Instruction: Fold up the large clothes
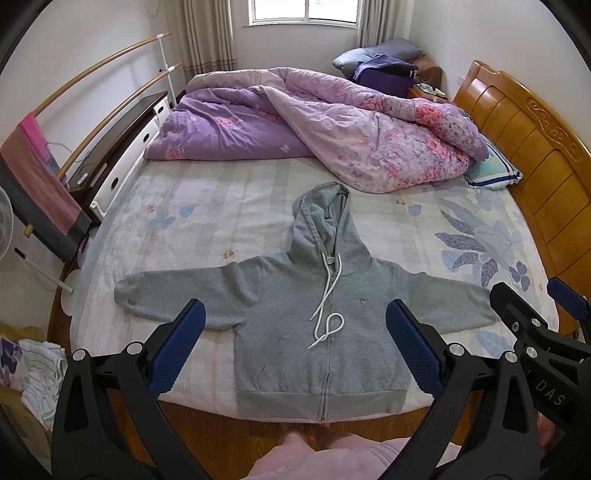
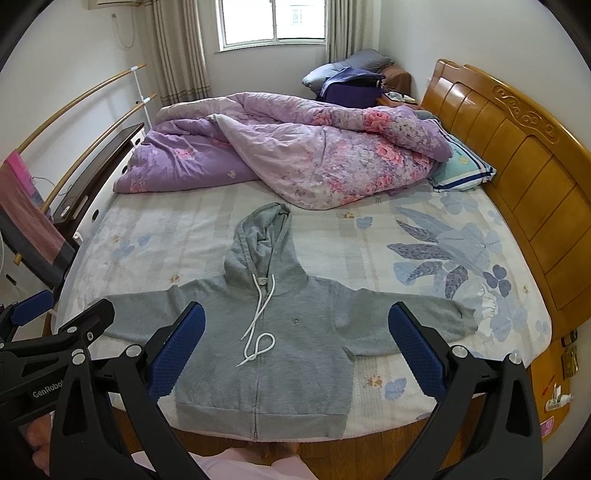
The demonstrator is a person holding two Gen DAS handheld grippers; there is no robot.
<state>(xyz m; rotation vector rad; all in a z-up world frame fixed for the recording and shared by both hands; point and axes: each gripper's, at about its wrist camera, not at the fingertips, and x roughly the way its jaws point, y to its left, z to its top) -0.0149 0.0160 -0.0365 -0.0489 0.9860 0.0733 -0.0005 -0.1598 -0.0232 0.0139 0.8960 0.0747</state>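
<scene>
While both claws hang above the near edge of the bed, the left gripper (image 1: pixel 295 325) stands with its blue-padded fingers (image 1: pixel 176 347) spread wide and holding nothing, and the right gripper (image 2: pixel 295 326) is likewise spread wide and empty, each seen at the edge of the other's view. Straight ahead of and below them a grey zip-up hoodie (image 1: pixel 314 332) lies flat, front up, on the bed sheet (image 1: pixel 207 214), a pale sheet printed with blue flowers and leaves; its sleeves are stretched out to either side, its hood points away from the claws, its hem sits at the mattress edge nearest them, and a white drawstring (image 1: pixel 327 314) trails loose and looped down the closed zip. Beyond the hoodie, a rumpled purple floral quilt (image 1: pixel 325 129) is heaped across the far part of the bed, with a striped pillow (image 1: pixel 493 170) poking out at its right end. To the right of the claws runs a carved wooden headboard (image 1: pixel 524 147). To the left stand curved wooden rails (image 1: pixel 96 74) with a pink towel (image 1: pixel 40 177) draped over them, and a dark-topped white drawer unit (image 1: pixel 125 140) against the wall. Far ahead, a curtained window (image 2: pixel 273 22) lets in daylight, and a pile of dark bedding (image 2: pixel 351 74) sits in the far right corner. The floor below is wood, and pink fabric on the person shows at the bottom of both views
</scene>
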